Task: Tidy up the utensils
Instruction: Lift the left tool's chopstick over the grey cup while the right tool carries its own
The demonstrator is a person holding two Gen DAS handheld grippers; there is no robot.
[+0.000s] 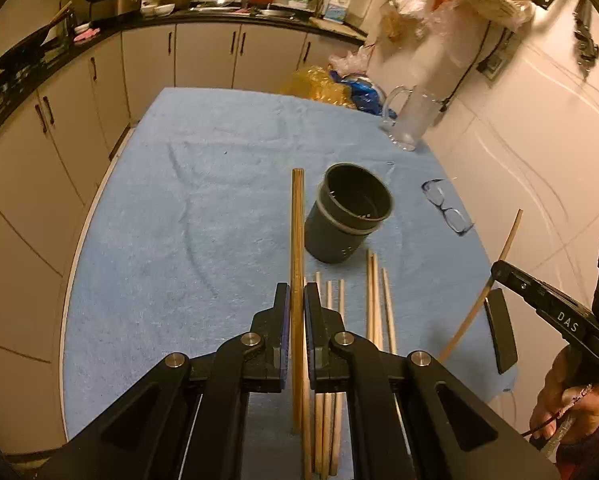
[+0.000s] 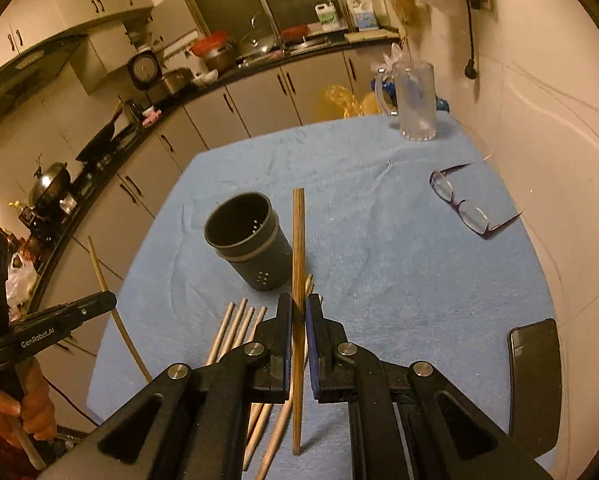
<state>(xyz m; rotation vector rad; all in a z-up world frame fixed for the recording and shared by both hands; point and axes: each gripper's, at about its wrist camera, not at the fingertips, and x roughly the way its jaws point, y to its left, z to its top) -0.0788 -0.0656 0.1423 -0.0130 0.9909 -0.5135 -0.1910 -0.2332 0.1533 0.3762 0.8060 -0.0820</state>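
Chopsticks: each gripper pinches one slim, square-tipped wooden stick, raised over the blue terry cloth. The left gripper clamps its chopstick just left of the dark round holder; the right gripper clamps another chopstick just right of that holder. Loose pale chopsticks lie flat on the cloth in front of the holder. The right view alone shows holes in the holder's floor and wall; it also shows the glasses and glass mug more clearly.
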